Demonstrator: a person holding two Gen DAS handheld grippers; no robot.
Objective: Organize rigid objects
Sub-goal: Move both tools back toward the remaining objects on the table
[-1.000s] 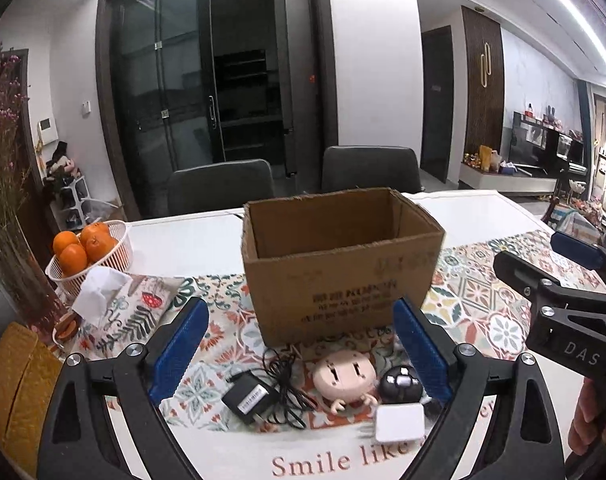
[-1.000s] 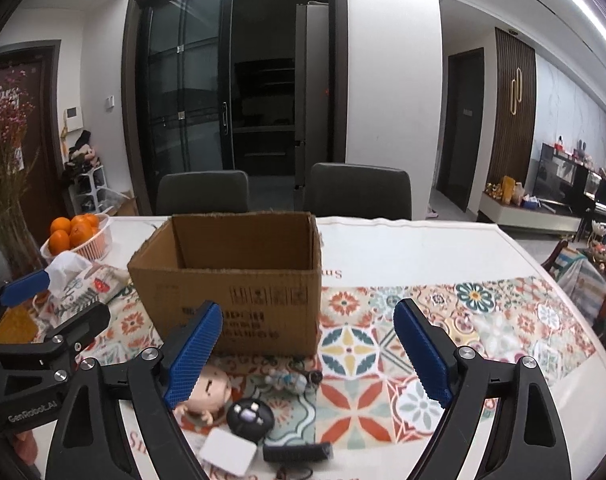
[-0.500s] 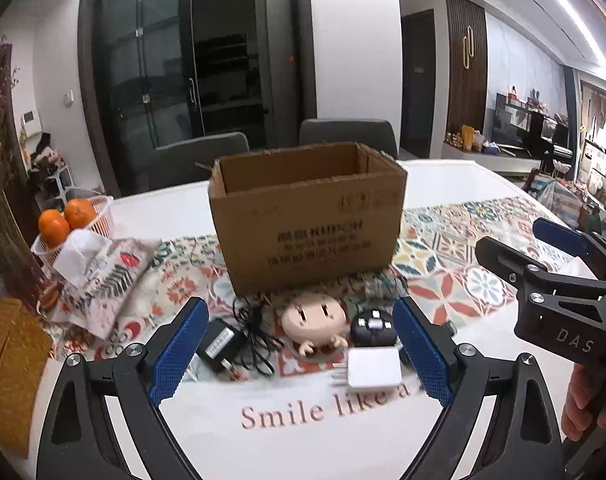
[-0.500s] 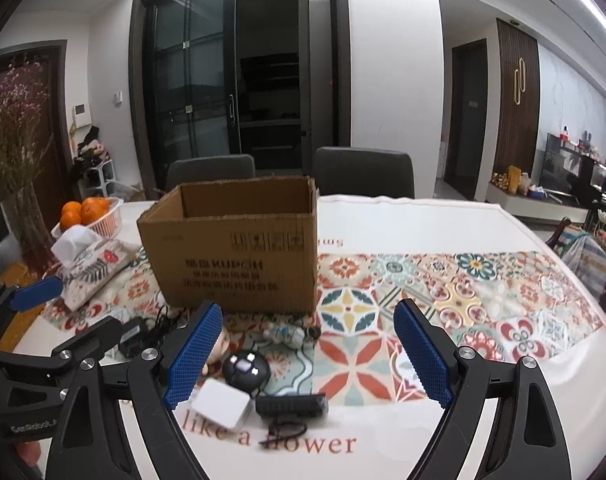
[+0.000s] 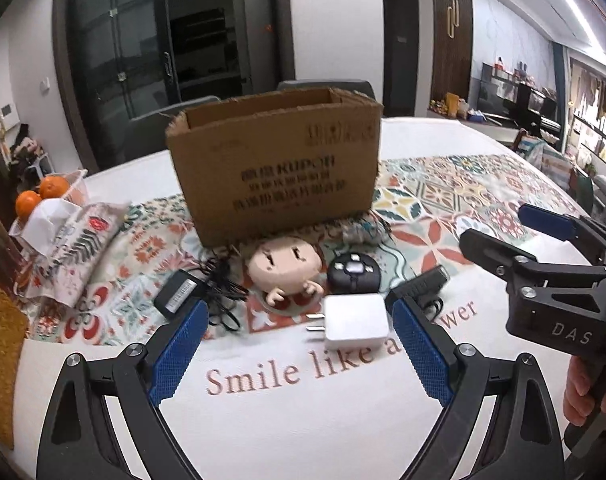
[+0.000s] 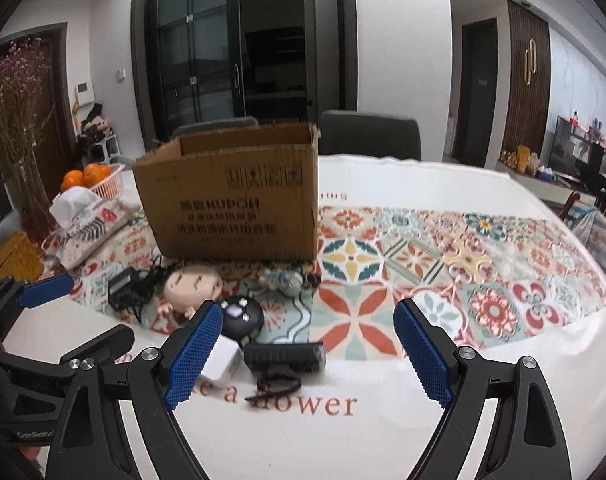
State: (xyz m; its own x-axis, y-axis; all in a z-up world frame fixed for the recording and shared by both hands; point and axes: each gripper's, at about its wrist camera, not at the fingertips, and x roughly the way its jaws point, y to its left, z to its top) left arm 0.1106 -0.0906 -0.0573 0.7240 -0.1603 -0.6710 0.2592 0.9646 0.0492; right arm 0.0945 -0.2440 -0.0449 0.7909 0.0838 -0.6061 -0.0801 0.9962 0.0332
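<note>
Nearer now, white charger [image 6: 223, 360] half behind right gripper [image 6: 307, 356]

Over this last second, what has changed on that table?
Both grippers, left and right, came down closer to the small things in front of the cardboard box, jaws open. Nothing was grabbed; the white charger, doll head and box stayed put.

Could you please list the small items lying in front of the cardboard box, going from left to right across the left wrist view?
Black power adapter with its tangled cord → doll head figure → round black gadget → black rectangular device. I left out the white plug charger, which sits nearer, overlapping that row.
</note>
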